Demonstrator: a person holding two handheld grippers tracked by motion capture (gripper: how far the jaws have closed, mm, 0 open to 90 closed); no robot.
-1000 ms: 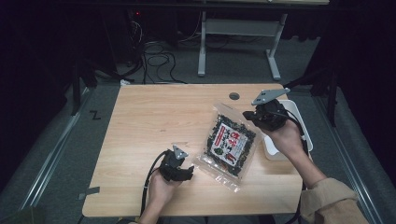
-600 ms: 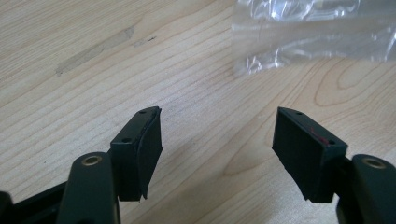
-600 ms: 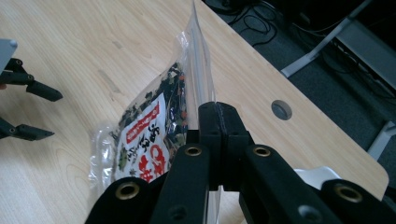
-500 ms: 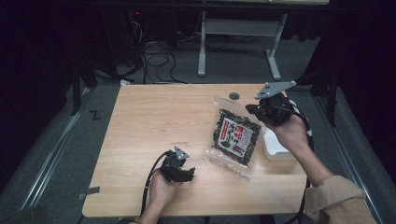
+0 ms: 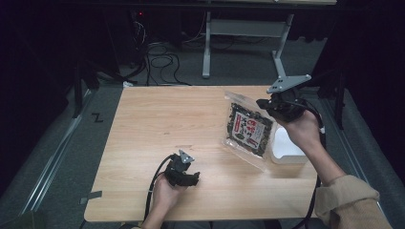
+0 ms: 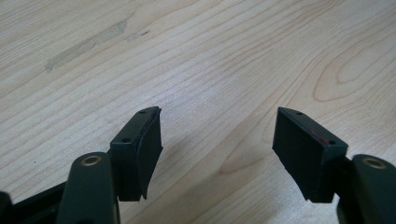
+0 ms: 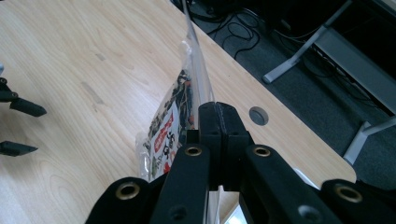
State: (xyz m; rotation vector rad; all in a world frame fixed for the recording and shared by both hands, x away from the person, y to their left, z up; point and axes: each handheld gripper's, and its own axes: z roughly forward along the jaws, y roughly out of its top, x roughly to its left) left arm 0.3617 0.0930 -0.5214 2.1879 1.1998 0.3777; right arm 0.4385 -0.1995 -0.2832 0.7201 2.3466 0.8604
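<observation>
My right tool (image 5: 267,104) is clamped on the clear top edge of the snack bag (image 5: 249,130), which hangs tilted at the 2 o'clock part of the worktop (image 5: 157,124), its lower end beside a white container (image 5: 286,149). My left tool (image 5: 188,177) sits at 6 o'clock, pads apart over bare wood.

Right claw (image 7: 219,114) clamped on clear snack bag (image 7: 173,133) edge (table (image 7: 84,56) beneath)
</observation>
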